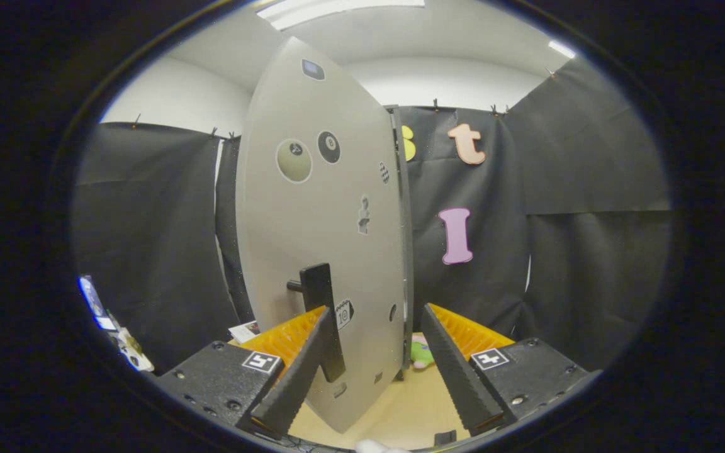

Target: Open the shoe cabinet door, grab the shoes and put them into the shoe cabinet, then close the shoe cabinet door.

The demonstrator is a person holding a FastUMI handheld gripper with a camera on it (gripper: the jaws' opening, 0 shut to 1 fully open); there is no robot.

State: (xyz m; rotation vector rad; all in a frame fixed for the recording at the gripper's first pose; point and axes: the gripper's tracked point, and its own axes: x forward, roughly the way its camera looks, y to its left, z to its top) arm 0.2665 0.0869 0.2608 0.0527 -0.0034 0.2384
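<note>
The cabinet door (325,239) stands swung open edge-on between the spread, empty fingers (369,371), its handle (321,321) by the left one, so loading shoes and closing seemingly remain.

The door (321,239) hides the cabinet's inside. One finger (303,365) covers the lower end of the handle (320,296). The stickers (328,147) are too small to tell, perhaps balls.

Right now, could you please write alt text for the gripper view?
An open gripper straddles the edge of a grey sticker-covered cabinet door, its black handle beside one finger. Black cloth hangs behind, above a light wooden surface.
</note>
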